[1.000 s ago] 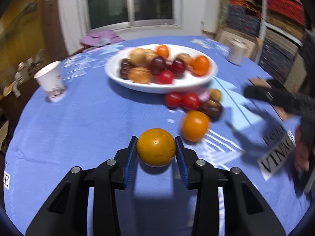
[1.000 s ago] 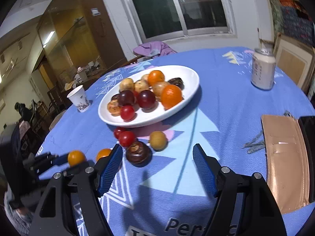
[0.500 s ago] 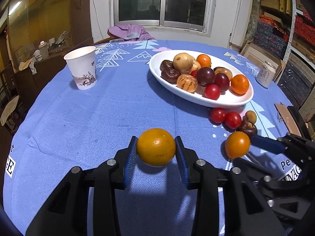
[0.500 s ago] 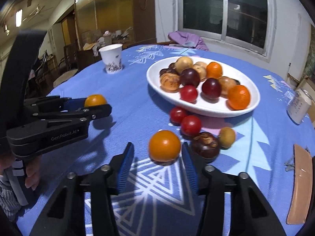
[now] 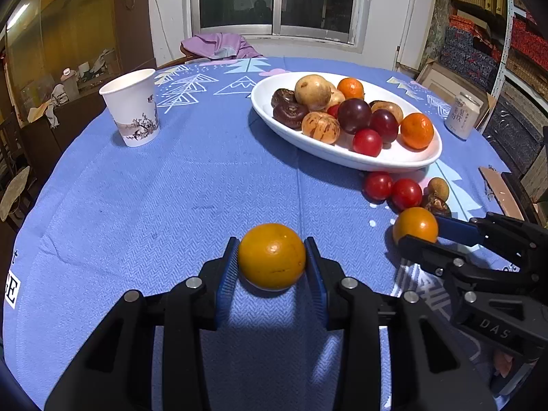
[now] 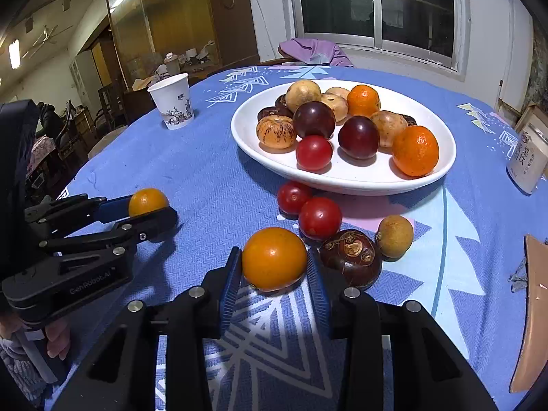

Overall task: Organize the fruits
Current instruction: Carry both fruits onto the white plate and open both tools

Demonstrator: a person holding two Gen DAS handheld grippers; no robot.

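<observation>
My left gripper (image 5: 271, 263) is shut on an orange (image 5: 271, 257), held just above the blue tablecloth; it also shows in the right wrist view (image 6: 148, 201). My right gripper (image 6: 274, 267) is shut on a second orange (image 6: 274, 258) that rests on the cloth; this orange also shows in the left wrist view (image 5: 415, 225). A white oval plate (image 6: 342, 179) holds several fruits. Two red tomatoes (image 6: 319, 218), a dark brown fruit (image 6: 351, 258) and a small tan fruit (image 6: 394, 236) lie loose in front of the plate.
A paper cup (image 5: 132, 108) stands at the far left. A drink can (image 6: 527, 164) stands at the right of the plate. A brown flat case (image 6: 534, 308) lies at the right edge. A purple cloth (image 5: 215, 46) lies at the far edge.
My right gripper has moved in around the second orange and shut on it. My left gripper still holds its orange in about the same place.
</observation>
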